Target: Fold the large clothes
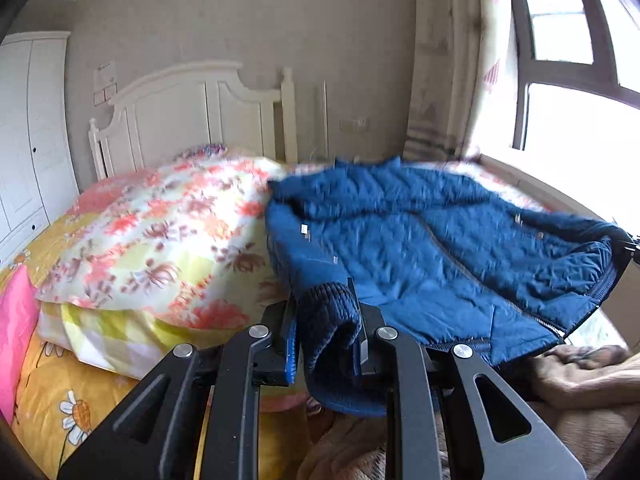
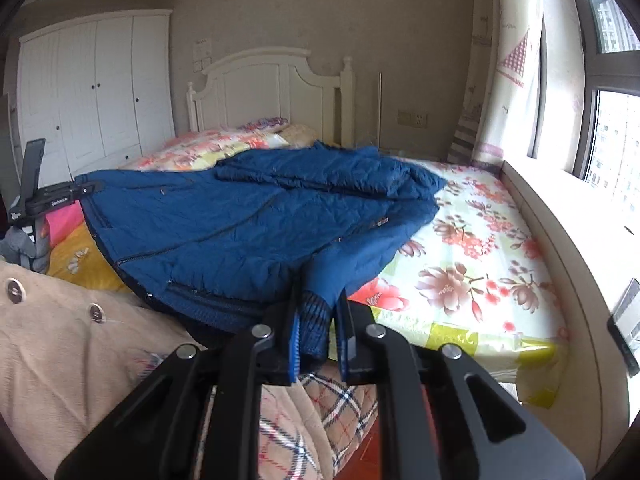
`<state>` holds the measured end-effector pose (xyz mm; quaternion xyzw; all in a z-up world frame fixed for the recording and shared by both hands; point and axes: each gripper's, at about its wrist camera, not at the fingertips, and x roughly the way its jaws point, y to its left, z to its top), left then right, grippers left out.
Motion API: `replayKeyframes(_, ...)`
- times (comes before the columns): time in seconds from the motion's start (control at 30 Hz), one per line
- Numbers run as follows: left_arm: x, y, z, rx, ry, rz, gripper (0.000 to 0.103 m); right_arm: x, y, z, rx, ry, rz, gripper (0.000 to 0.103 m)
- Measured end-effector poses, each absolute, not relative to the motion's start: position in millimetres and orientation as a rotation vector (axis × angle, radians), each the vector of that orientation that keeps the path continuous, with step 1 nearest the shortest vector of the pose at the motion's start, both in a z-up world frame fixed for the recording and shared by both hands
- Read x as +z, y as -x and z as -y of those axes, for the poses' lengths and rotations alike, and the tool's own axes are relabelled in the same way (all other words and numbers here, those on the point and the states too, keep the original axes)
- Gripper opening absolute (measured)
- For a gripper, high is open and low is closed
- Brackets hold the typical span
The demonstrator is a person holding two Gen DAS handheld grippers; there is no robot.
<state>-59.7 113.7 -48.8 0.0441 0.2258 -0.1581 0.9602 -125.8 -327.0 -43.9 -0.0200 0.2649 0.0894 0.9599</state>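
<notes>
A blue quilted jacket (image 1: 420, 240) is spread front up over the bed, its zipper running down the middle. It also shows in the right wrist view (image 2: 224, 220). My left gripper (image 1: 326, 320) is shut on the jacket's dark knit cuff (image 1: 328, 316). My right gripper (image 2: 318, 316) is shut on the other dark knit cuff (image 2: 314, 312). The left gripper (image 2: 52, 196) shows at the jacket's far left corner in the right wrist view. The jacket hangs stretched between the two grippers, lifted a little off the bed.
The bed carries a floral sheet (image 2: 472, 264) and a floral folded quilt (image 1: 160, 232). A beige coat with snap buttons (image 2: 60, 340) and a plaid lining (image 2: 320, 420) lie at the near edge. White headboard (image 1: 192, 120), wardrobe (image 2: 92, 92) and window sill (image 2: 560, 216) surround the bed.
</notes>
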Motion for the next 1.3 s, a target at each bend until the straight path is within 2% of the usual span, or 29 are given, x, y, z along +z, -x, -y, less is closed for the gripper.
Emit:
replayKeyframes(0.13,-1.6,71.8,-122.9,-0.367,-0.031,-0.335,0.019,10.1,143.3,328.1,0.176,0.055,-0.399,0.013)
replayKeyframes(0.23,31.2,34.9,-117.9,-0.426,0.017,-0.311,0.02,41.0,104.8,339.1,0.152,0.06,-0.399,0.013)
replayKeyframes(0.33,63.4,-42.7,-103.0,-0.47,0.051,-0.358,0.02,64.7,31.5,362.0,0.136,0.012,-0.441,0.013)
replayKeyframes(0.47,77.1,-187.6,-75.3,-0.439,0.121,-0.53,0.024,70.1,-92.1,392.6,0.09,-0.034,-0.531,0.014)
replayKeyframes(0.5,73.7,-214.1,-71.7,-0.428,0.144,-0.566,0.029,65.7,-123.9,403.5,0.082,-0.081,-0.558,0.016)
replayKeyframes(0.57,55.8,-290.8,-63.1,-0.407,0.188,-0.683,0.032,48.0,-182.7,423.6,0.074,-0.179,-0.623,0.021)
replayKeyframes(0.63,27.0,-353.4,-63.6,-0.388,0.268,-0.792,0.043,20.5,-238.8,444.7,0.056,-0.274,-0.694,0.028)
replayKeyframes(0.67,14.2,-373.9,-66.0,-0.353,0.276,-0.808,0.044,9.5,-255.0,453.2,0.06,-0.324,-0.719,0.037)
replayKeyframes(0.7,5.3,-396.0,-70.9,-0.312,0.267,-0.805,0.044,-4.3,-271.8,462.8,0.068,-0.386,-0.745,0.053)
replayKeyframes(0.77,-6.3,-413.7,-86.3,-0.269,0.275,-0.798,0.044,-16.5,-284.7,472.8,0.04,-0.405,-0.713,0.067)
replayKeyframes(0.9,-15.7,-432.6,-110.3,-0.221,0.189,-0.793,0.046,-22.7,-296.4,499.2,-0.038,-0.314,-0.711,0.067)
replayKeyframes(1.0,-37.0,-428.4,-101.2,-0.372,0.113,-0.863,0.047,-39.5,-298.7,501.9,0.006,-0.255,-0.771,0.067)
replayKeyframes(1.03,-47.3,-425.0,-96.0,-0.443,0.101,-0.894,0.052,-50.3,-301.0,501.0,0.037,-0.25,-0.807,0.067)
replayKeyframes(1.1,-60.5,-416.7,-86.6,-0.548,0.096,-0.922,0.083,-67.1,-301.2,491.1,0.084,-0.215,-0.859,0.067)
replayKeyframes(1.13,-62.2,-412.0,-82.5,-0.582,0.095,-0.923,0.089,-76.9,-302.7,485.7,0.103,-0.19,-0.881,0.067)
replayKeyframes(1.3,-74.6,-413.0,-57.2,-0.655,0.032,-0.953,0.091,-104.9,-316.3,477.7,0.118,-0.188,-0.928,0.069)
